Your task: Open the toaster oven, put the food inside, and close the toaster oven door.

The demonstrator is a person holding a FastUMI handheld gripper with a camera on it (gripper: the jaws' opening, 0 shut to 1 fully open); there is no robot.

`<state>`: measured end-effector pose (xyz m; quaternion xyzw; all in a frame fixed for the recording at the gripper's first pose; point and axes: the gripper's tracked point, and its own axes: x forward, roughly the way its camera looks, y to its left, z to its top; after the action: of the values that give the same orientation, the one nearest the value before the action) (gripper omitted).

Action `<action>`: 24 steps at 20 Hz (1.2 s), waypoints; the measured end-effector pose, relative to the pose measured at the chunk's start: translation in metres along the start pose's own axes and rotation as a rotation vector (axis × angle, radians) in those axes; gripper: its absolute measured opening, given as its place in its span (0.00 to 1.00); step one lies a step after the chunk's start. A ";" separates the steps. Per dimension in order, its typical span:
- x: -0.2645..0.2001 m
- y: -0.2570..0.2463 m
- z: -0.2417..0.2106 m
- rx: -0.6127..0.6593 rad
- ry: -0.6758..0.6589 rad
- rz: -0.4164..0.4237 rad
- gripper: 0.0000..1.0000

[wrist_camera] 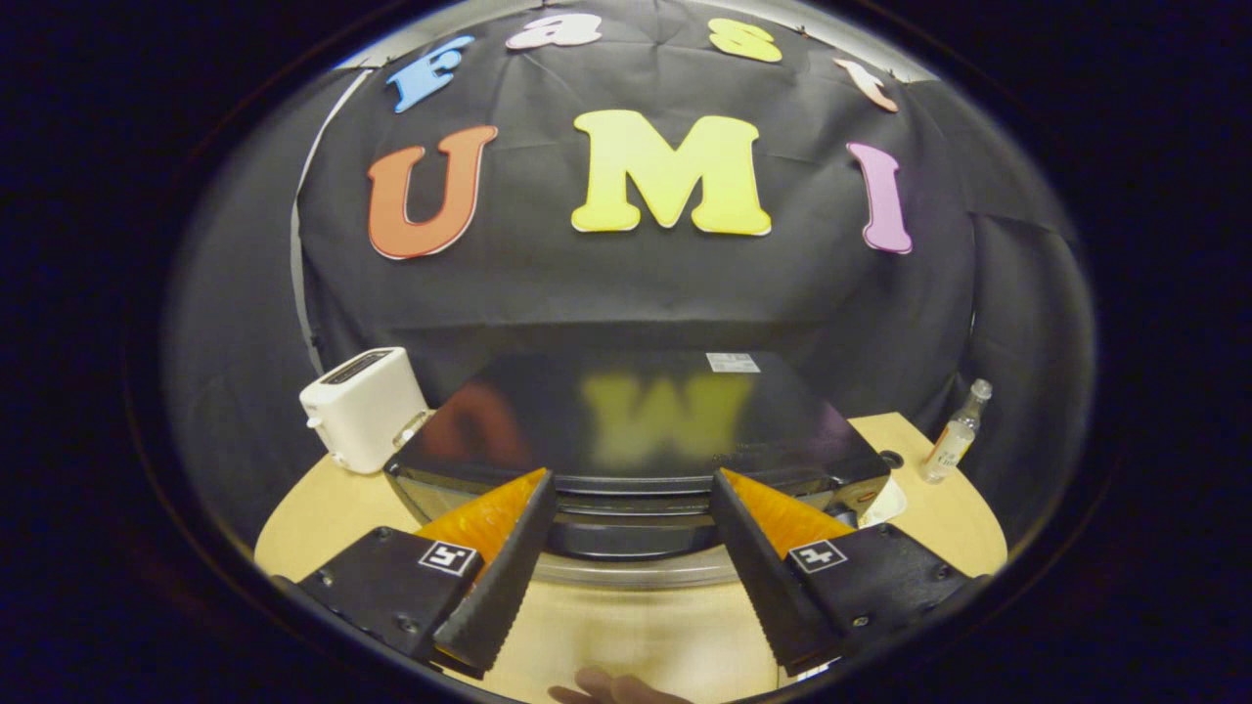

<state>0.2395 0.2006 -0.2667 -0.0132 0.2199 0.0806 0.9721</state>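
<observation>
A black toaster oven [636, 411] with a glossy top stands on the round wooden table [323, 518], just ahead of my fingers. Its door looks closed, and a dark handle bar [634, 536] runs across the front. My gripper [631, 481] is open, held slightly above and in front of the oven. The fingertips [540, 487] reach the oven's upper front edge, and the handle shows in the gap between the fingers. Nothing is gripped. I cannot make out the food.
A white pop-up toaster [362, 406] stands left of the oven. A small clear bottle [957, 435] stands to its right. A white edge [885, 504] peeks out by the oven's right front corner. A person's fingertips [611, 689] rest on the table below the gripper.
</observation>
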 end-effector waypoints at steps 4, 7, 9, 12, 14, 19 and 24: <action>-0.017 0.001 -0.014 0.001 -0.008 -0.010 1.00; -0.051 0.001 -0.042 -0.029 0.010 -0.024 1.00; -0.061 0.001 -0.054 -0.032 0.026 -0.028 1.00; -0.073 0.001 -0.076 -0.023 0.037 -0.036 1.00; -0.080 0.001 -0.089 -0.038 0.041 -0.044 1.00; -0.090 0.000 -0.133 -0.035 0.077 -0.055 1.00; -0.087 0.000 -0.166 -0.085 0.109 -0.081 1.00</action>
<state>0.0915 0.1777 -0.3792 -0.0677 0.2682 0.0494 0.9597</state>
